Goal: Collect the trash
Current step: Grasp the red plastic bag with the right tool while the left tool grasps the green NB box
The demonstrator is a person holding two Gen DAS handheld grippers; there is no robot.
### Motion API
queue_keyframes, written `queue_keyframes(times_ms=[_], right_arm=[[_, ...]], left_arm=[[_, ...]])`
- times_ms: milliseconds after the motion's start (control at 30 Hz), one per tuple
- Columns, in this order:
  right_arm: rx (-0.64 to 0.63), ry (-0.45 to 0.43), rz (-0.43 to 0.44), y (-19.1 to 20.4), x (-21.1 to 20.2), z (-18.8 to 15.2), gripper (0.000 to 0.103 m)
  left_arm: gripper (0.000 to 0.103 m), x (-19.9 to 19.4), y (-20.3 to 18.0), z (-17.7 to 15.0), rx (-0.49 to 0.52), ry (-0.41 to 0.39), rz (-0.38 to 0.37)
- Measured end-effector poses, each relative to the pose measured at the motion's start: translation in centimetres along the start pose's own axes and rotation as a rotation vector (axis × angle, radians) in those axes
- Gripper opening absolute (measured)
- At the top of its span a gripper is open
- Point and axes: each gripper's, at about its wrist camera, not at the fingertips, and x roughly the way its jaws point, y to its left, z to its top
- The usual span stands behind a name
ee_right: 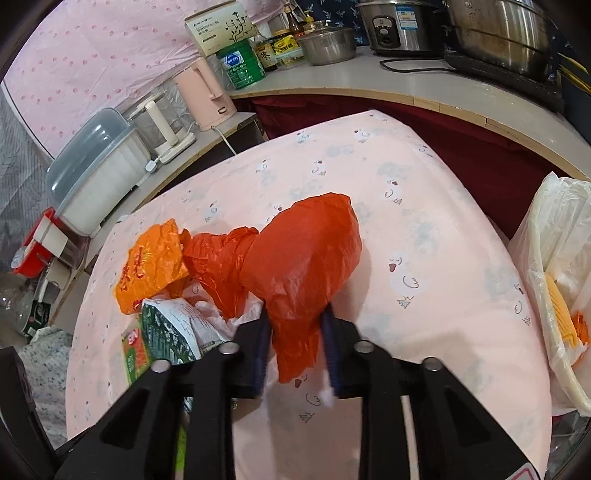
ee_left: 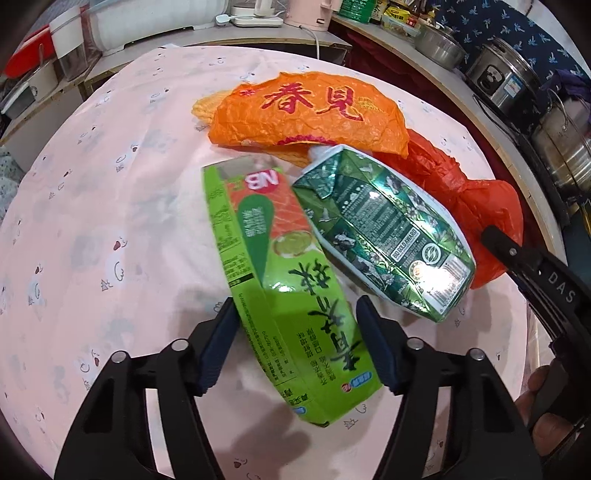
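Note:
A green wasabi box (ee_left: 288, 288) lies on the pink tablecloth (ee_left: 110, 221), and my left gripper (ee_left: 297, 306) is shut on its near half, a pad on each long side. Beside it lie a green foil carton (ee_left: 380, 229) and an orange crumpled wrapper (ee_left: 306, 114). A knotted red plastic bag (ee_right: 303, 251) rests to their right; my right gripper (ee_right: 296, 314) is shut on its near end. In the right wrist view the orange wrapper (ee_right: 151, 262), the carton (ee_right: 170, 328) and the box (ee_right: 135, 354) sit at the left.
A white bag-lined bin (ee_right: 554, 266) holding some waste stands off the table's right edge. A counter (ee_right: 369, 81) behind carries steel pots, a rice cooker (ee_right: 399, 26), a pink kettle (ee_right: 207, 96) and jars. A lidded plastic container (ee_right: 99, 173) stands at the left.

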Motion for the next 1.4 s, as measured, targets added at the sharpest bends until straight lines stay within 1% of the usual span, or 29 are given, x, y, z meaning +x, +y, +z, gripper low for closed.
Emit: queue_keyframes(times_ms=[100, 300, 333, 367, 433, 533, 700, 767, 833, 933, 1000, 1100, 1167, 1233, 1267, 1300, 1400], right_arm=[[0.005, -0.037, 0.01, -0.3, -1.3, 0.2, 0.013], [0.014, -0.113, 0.029, -0.7, -4.4, 0.9, 0.011], [0.016, -0.127, 0.032, -0.7, -5.0, 1.0, 0.011], [0.018, -0.137, 0.036, -0.8, -5.5, 1.1, 0.011], [0.02, -0.159, 0.043, -0.9, -6.6, 1.1, 0.011], [0.021, -0.184, 0.048, -0.9, -8.0, 1.1, 0.011], [0.023, -0.21, 0.052, -1.1, -9.9, 0.7, 0.011], [0.025, -0.214, 0.052, -1.3, -10.4, 0.4, 0.011], [0.026, -0.213, 0.052, -1.4, -10.7, 0.1, 0.011], [0.025, -0.212, 0.049, -1.8, -10.9, -0.2, 0.011], [0.028, -0.208, 0.048, -1.9, -10.9, -0.3, 0.011], [0.031, -0.204, 0.046, -2.2, -10.9, -0.5, 0.011], [0.031, -0.201, 0.046, -2.3, -10.8, -0.6, 0.011], [0.03, -0.198, 0.045, -2.3, -10.7, -0.7, 0.011], [0.03, -0.197, 0.045, -2.2, -10.7, -0.7, 0.011], [0.03, -0.195, 0.046, -2.3, -10.7, -0.7, 0.011], [0.029, -0.197, 0.047, -2.2, -10.9, -0.7, 0.011]], left_arm=[[0.054, -0.6, 0.4, 0.1, -0.001, -0.013, 0.004], [0.051, -2.6, 0.2, 0.2, 0.009, -0.065, 0.012], [0.011, -3.0, 0.2, 0.1, 0.009, -0.076, 0.022], [0.013, -3.3, 0.2, 0.1, 0.01, -0.075, 0.017], [0.012, -3.8, 0.2, 0.0, -0.002, -0.064, -0.014], [0.011, -4.2, -0.2, -0.3, 0.016, -0.076, 0.002], [0.012, -4.2, -0.3, -1.1, 0.012, -0.044, -0.019], [0.022, -4.1, -0.4, -1.6, 0.021, -0.036, -0.005], [0.058, -3.9, -0.4, -2.0, 0.011, -0.029, 0.004], [0.073, -3.2, -0.3, -2.4, 0.004, -0.018, 0.011], [0.077, -2.4, -0.3, -2.7, -0.014, 0.003, 0.023], [0.077, -1.0, -0.4, -3.0, -0.02, 0.038, 0.038], [0.075, -0.8, -1.0, -3.1, 0.006, 0.02, 0.072], [0.059, -0.6, -1.8, -3.3, 0.046, 0.002, 0.094], [0.058, -0.6, -2.1, -3.3, 0.06, -0.003, 0.105], [0.057, -0.6, -2.3, -3.2, 0.071, -0.002, 0.1], [0.055, -1.0, -2.2, -3.2, 0.061, -0.009, 0.086]])
